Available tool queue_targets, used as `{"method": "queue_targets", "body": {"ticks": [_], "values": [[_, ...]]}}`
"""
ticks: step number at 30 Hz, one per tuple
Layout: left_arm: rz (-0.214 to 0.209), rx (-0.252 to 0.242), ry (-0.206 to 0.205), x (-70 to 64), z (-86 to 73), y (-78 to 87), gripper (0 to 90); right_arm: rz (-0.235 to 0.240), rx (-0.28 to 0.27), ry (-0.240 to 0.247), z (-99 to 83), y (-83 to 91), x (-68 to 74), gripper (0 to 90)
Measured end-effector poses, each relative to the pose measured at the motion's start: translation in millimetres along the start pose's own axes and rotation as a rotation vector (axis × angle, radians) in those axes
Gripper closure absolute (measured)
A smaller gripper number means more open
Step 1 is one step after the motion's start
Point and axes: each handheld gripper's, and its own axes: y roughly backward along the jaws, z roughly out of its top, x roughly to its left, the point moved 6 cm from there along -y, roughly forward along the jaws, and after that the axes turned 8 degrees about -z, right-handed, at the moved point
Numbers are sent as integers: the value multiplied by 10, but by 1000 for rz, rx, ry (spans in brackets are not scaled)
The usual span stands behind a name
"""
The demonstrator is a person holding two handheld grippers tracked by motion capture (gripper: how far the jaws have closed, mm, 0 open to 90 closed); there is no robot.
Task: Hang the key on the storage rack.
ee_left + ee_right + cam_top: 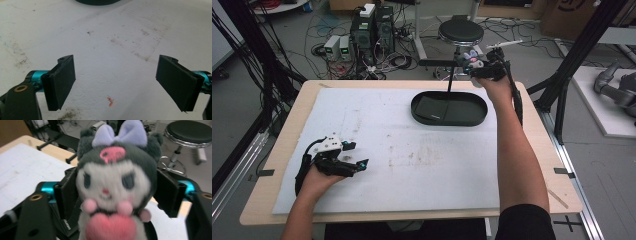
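My right gripper (115,190) is shut on a small plush toy (115,182): dark grey hood, white face, lilac bow, pink heart at its chest. The jaws press on both sides of its head. In the high view the right gripper (472,65) holds the plush toy (473,59) up at the table's far edge, just behind the right end of a black oval tray (449,109). My left gripper (357,154) rests low on the white mat (412,165) at the near left, open, with nothing between its pads (61,82).
A black stool (461,32) and cables stand on the floor behind the table. A tiny orange scrap (110,101) lies on the stained mat between the left jaws. The tray's rim (97,2) shows at the top of the left gripper view.
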Motion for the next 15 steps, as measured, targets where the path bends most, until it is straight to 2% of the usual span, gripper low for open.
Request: {"method": "queue_targets", "body": {"ticks": [5,11,15], "values": [[-4,6,1,-4,-6,-19,160,-18,-8,1,13,65,-14,208],[-11,5,-7,-27,11,-29,160,-35,5,43,-3,160,15,205],[-3,9,10,-8,1,-15,160,-18,-14,45,-92,248,49,206]]}}
